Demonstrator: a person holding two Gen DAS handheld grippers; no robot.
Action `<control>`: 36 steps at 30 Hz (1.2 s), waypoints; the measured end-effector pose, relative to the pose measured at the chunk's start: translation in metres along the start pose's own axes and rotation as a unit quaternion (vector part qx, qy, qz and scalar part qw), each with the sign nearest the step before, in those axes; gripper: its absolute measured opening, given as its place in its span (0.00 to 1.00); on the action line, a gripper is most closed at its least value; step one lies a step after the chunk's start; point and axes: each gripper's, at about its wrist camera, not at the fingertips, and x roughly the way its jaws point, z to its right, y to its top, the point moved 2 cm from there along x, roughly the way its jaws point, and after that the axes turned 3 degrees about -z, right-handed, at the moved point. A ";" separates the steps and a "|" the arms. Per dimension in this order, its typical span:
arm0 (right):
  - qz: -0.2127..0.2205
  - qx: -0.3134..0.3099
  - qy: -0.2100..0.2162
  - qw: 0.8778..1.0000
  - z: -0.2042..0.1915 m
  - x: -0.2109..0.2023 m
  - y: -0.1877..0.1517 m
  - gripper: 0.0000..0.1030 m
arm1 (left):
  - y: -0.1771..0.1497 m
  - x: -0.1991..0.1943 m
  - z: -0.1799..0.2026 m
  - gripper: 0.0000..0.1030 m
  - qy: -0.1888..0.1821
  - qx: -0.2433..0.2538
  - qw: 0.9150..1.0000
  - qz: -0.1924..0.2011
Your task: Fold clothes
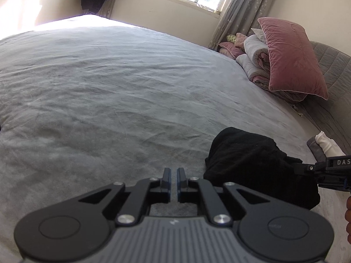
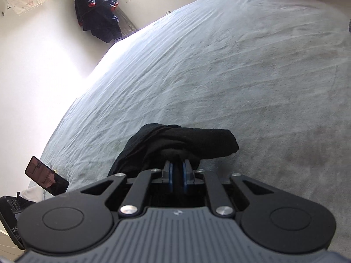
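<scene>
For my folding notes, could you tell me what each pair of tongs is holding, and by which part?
The right tongs pinch a bunched fold of the black garment. The left tongs are shut on nothing.

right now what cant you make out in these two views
- Black knit garment: what kind it is; bunched up, near end behind the right tool clamped on it.
- Left wrist view: right tool cut off by the edge.
- Shiny dark phone-like slab: only reflections show.
- Dark hanging clothes: print too small.

Both wrist views angled down, close over bed (image 1: pixel 109 87); share black garment (image 1: pixel 252 164).
</scene>
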 end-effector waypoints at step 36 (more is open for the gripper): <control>-0.032 -0.004 0.016 0.999 0.001 0.016 -0.003 0.46 | 0.016 0.017 0.050 0.05 -0.037 0.013 0.997 0.060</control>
